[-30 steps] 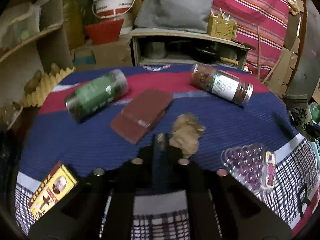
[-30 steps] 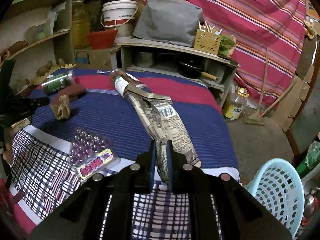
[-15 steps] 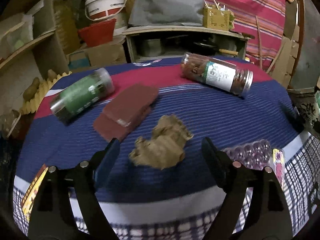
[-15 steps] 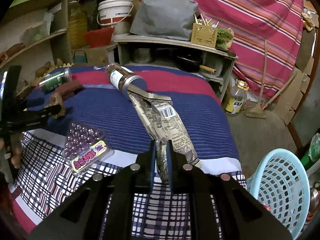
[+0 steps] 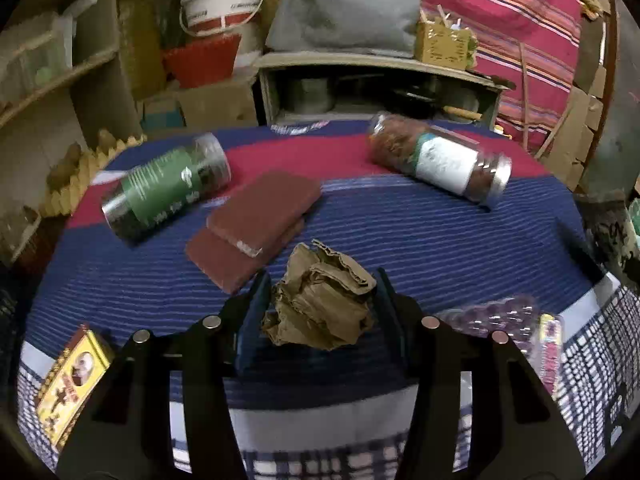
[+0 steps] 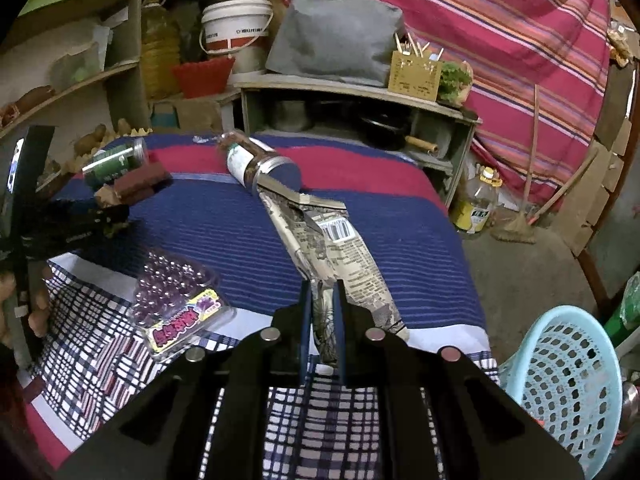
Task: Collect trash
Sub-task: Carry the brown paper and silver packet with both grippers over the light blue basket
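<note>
A crumpled brown paper wad lies on the blue striped cloth between the fingers of my left gripper. The jaws stand close on both sides of the wad, seemingly touching it. In the right wrist view the left gripper is at the far left by the wad. My right gripper is shut on the near end of a long printed paper wrapper that stretches across the table. A light blue plastic basket stands on the floor at the lower right.
On the table lie a green-label jar, a white-label jar, maroon pads, a clear blister tray of purple pieces and a yellow box. Shelves, a bucket and a low cupboard stand behind.
My left gripper opened wide, moved forward around the paper wad, and its jaws have now closed in on it. The right gripper kept hold of the wrapper and barely moved.
</note>
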`<action>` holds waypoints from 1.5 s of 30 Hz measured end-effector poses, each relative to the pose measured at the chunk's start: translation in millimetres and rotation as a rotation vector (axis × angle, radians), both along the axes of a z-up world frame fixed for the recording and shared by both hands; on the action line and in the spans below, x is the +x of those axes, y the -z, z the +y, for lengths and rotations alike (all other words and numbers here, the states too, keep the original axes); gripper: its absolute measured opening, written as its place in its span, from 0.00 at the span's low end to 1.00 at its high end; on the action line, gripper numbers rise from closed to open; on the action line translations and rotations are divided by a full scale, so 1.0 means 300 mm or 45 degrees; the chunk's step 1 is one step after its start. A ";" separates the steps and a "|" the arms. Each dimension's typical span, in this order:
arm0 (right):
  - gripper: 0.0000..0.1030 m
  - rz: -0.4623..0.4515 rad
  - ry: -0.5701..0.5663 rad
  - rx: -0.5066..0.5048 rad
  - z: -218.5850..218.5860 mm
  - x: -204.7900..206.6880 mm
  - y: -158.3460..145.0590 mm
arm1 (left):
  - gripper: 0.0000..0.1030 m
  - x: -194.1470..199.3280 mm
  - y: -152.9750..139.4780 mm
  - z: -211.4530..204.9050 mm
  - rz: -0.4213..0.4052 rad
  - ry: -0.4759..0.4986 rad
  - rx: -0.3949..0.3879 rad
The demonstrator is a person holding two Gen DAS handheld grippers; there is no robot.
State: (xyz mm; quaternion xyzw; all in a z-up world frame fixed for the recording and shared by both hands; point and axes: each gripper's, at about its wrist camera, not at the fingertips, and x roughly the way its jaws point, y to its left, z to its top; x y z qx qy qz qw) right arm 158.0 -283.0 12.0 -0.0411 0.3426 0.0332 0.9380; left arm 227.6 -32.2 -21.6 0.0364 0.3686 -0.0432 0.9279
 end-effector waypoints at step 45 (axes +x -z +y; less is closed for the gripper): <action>0.11 -0.044 0.467 0.039 -0.756 -0.466 -0.007 | 0.49 -0.434 -0.083 -1.043 -0.188 0.634 0.036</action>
